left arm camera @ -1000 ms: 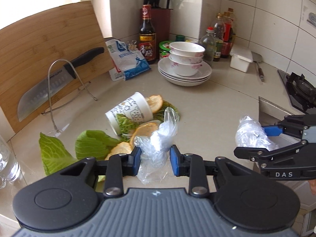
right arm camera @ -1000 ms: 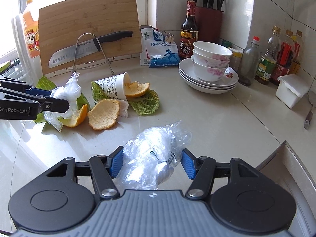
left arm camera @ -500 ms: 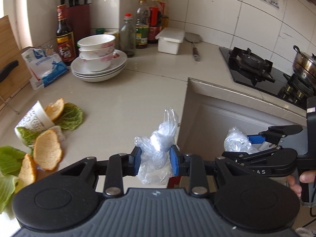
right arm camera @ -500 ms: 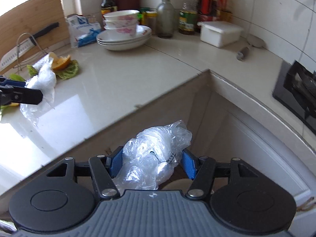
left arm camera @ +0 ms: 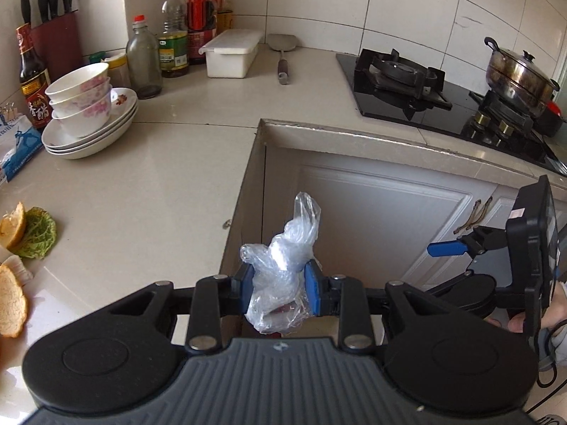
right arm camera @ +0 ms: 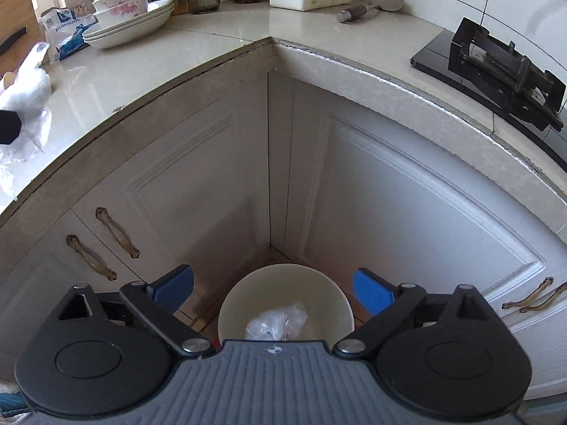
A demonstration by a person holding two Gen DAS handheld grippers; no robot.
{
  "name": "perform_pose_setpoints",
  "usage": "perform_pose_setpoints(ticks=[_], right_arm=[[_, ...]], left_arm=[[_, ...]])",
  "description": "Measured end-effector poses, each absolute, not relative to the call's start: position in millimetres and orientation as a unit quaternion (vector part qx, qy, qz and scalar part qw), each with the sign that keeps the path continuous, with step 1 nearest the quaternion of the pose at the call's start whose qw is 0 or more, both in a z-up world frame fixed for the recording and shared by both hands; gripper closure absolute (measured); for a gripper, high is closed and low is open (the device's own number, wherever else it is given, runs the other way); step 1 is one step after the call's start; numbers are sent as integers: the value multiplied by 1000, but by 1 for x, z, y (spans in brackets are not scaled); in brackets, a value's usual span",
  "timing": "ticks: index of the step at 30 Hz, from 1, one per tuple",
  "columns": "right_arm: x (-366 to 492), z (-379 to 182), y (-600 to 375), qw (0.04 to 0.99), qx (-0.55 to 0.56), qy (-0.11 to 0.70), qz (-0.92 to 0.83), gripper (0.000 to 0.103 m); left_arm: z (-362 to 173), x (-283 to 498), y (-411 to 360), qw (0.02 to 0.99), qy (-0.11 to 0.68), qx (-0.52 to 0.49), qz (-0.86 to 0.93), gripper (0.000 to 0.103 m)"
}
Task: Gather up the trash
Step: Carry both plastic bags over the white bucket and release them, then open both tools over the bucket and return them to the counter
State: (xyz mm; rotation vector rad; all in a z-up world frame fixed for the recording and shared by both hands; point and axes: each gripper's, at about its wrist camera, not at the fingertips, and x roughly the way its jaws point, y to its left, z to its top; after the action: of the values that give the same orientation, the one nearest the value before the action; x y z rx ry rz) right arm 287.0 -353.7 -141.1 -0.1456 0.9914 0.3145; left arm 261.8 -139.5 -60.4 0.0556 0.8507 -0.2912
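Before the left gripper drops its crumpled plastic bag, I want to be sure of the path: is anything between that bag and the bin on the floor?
Nothing visible blocks it. The left gripper holds the plastic bag past the counter edge; the white bin stands open in the cabinet corner, with only another plastic bag inside, under the open right gripper.

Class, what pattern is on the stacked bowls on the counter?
Pink flowers on white; the stacked bowls show best in the left wrist view.

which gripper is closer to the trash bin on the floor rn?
Right. The right gripper hangs open directly above the white trash bin. The left gripper, shut on a crumpled plastic bag, sits at the countertop edge.
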Motion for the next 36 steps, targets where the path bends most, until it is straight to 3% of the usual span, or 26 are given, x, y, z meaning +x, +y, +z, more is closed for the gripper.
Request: perform_pose_setpoints(ticks=[8,27,29,31,32,33,36], right_arm=[[265,-120,-376,881,-45,432,189,0],[217,-111,-408,863,-80,471,164,0],[214,-110,-410,865,-85,471,151,0],[212,-108,-414,869,-83,468,138,0],[211,-108,-415,870,-82,469,129,0],[211,-107,-417,870,-81,469,125,0],[211,-104,-418,873,-87,466,114,0]], left_arm=[[-88,278,-176,882,435,44,-176,74],[-185,315,-265,836,480,74,-255,74],[-190,318,-269,835,481,75,-256,66],[-192,321,-273,839,478,83,-247,37],[-192,322,-274,844,470,88,-243,31],[-190,321,-274,848,463,90,-242,25],[-185,321,-274,850,456,93,-246,22]])
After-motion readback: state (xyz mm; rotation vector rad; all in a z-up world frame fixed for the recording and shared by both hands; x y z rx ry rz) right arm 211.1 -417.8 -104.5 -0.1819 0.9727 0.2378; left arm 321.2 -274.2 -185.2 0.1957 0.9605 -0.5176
